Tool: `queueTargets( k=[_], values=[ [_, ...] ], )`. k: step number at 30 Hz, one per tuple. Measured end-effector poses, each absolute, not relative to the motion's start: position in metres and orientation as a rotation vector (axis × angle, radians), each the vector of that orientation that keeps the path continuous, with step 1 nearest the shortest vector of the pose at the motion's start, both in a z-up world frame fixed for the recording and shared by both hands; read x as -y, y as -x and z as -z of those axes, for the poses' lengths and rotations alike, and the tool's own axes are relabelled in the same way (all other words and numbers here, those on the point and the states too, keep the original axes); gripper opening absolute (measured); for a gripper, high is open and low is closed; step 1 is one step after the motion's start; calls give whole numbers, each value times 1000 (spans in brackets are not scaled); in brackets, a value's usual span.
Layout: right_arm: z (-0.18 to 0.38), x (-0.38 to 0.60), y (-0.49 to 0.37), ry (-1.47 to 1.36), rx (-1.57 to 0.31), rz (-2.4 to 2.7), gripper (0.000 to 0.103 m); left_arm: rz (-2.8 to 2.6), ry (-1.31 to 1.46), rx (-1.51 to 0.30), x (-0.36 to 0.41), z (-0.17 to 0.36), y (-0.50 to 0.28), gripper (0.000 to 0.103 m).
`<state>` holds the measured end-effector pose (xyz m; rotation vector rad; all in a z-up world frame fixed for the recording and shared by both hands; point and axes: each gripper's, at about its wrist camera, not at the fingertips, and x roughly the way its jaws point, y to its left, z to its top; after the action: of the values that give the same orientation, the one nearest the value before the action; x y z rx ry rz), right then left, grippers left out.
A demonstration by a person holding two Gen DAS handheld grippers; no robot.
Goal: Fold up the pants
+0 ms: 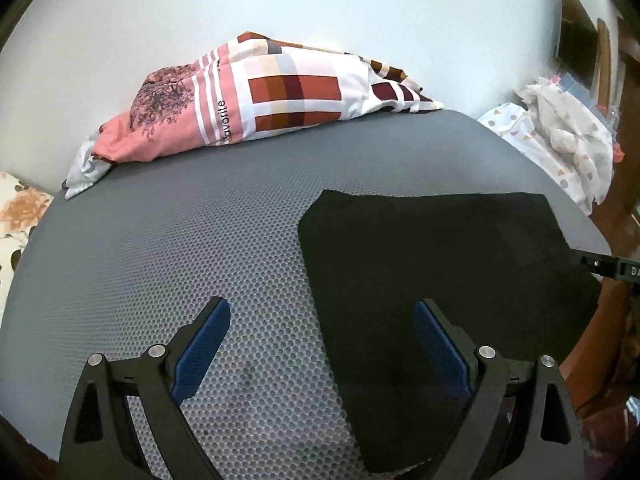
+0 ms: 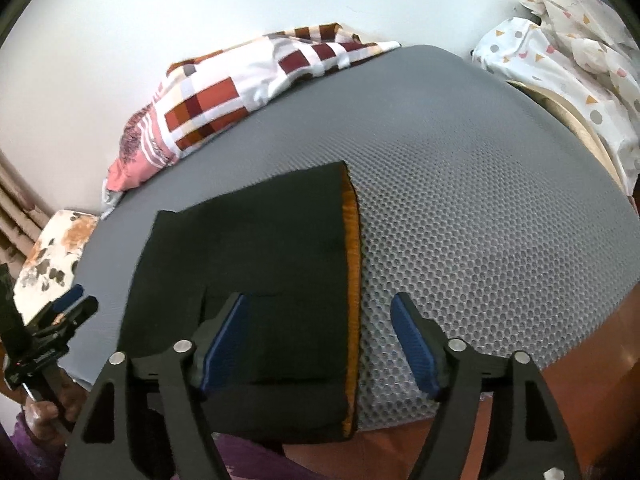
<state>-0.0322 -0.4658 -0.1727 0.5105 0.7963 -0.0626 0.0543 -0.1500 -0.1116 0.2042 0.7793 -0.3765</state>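
The black pants (image 1: pixel 432 256) lie folded flat on the grey mesh mat (image 1: pixel 180 240). In the right wrist view the pants (image 2: pixel 256 240) show an orange stripe (image 2: pixel 352 280) along their right edge. My left gripper (image 1: pixel 322 312) hovers open above the pants' left edge, with nothing between its blue pads. My right gripper (image 2: pixel 318 304) is open over the near right part of the pants; the striped edge lies below the gap and neither pad touches it. One of the right gripper's fingers (image 1: pixel 600 265) pokes in at the right edge of the left wrist view. A hand (image 2: pixel 44 416) holds the left gripper (image 2: pixel 78 300) at the pants' left.
A pillow (image 1: pixel 256 92) with red and pink checks lies along the mat's far edge against the white wall. White dotted bedding (image 2: pixel 568 40) is heaped at the far right. A floral cushion (image 2: pixel 52 256) sits off the mat's left side. Brown wood (image 2: pixel 560 380) borders the mat's near right edge.
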Motion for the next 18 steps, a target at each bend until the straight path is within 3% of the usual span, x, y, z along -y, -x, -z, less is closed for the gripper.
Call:
queueTargets(
  k=[15,18],
  values=[
    [195,464,20,-537,-853,-17,76,355,-278,-870,162,144,-74,99],
    [196,466,17,-514,-852,-55,83,393,-280,-911,166,154,-81,99]
  ],
)
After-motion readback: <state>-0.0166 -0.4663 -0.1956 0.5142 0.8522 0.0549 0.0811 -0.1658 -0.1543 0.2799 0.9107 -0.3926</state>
